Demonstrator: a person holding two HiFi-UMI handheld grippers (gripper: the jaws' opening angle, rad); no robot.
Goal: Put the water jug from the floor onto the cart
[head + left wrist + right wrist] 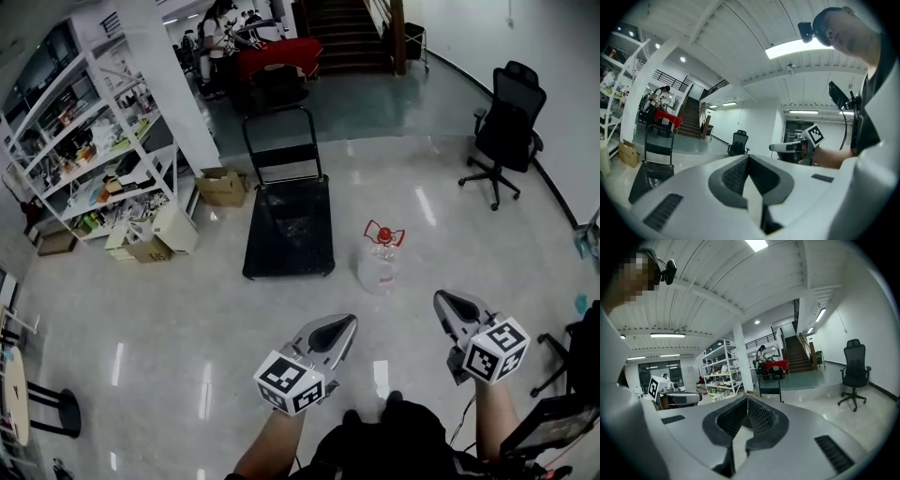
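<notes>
Head view, looking steeply down: a wide hall with a glossy pale floor (450, 234). Open shelving (84, 150) crowded with small items lines the left side, with cardboard boxes (222, 186) at its foot. A black office chair (506, 131) stands well off to the right.

In the middle of the floor sits the cart (289, 230), a flat black platform with an upright handle at its far end and nothing on it. The water jug (379, 262), clear with a red cap and carrying handle, stands upright on the floor just beside the cart's near right corner. It is not yet on the cart.

At the bottom edge, the left gripper (347, 322) and right gripper (441, 300) point forward, well short of the jug. Each gripper view shows its jaws pressed together with nothing between them.

Likely risks: the jug's smooth round wall could slip from two narrow jaws, and how full it is cannot be told. A grip on the thin red handle alone might let it swing or tip. The cart may shift if the jug lands near its edge.
</notes>
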